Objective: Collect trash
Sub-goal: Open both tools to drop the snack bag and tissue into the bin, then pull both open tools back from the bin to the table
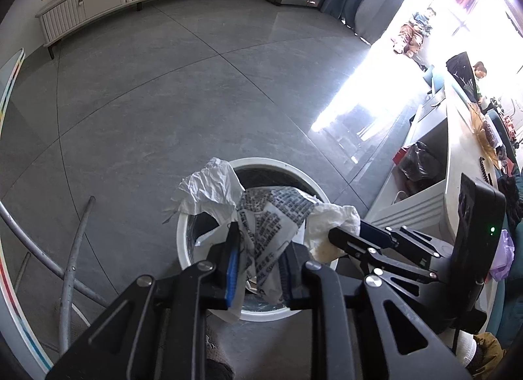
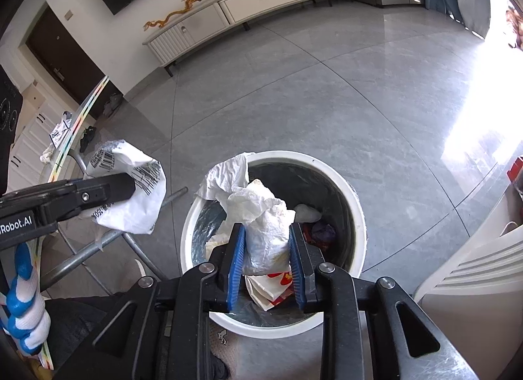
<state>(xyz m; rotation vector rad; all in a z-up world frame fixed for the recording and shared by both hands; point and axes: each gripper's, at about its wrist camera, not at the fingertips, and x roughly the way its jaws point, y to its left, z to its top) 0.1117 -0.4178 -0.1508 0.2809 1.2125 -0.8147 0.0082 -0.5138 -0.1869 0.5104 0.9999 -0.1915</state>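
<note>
A round white trash bin [image 1: 186, 242] [image 2: 327, 164] stands on the grey floor with trash inside. My left gripper [image 1: 258, 268] is shut on a crumpled white wrapper with black print [image 1: 268, 236] and holds it above the bin. That wrapper [image 2: 130, 197] and the left gripper [image 2: 130, 185] also show at the left of the right wrist view. My right gripper [image 2: 266, 268] is shut on a crumpled white paper wad [image 2: 264, 233] over the bin's opening. The right gripper [image 1: 336, 236] also shows in the left wrist view, gripping the wad [image 1: 330, 219].
A crumpled white tissue [image 2: 225, 177] hangs over the bin's far rim. Metal table legs [image 1: 68, 249] and a glass tabletop edge [image 2: 75, 131] are at the left. A white table [image 1: 441, 183] is at the right. A long white cabinet [image 2: 248, 7] lines the far wall.
</note>
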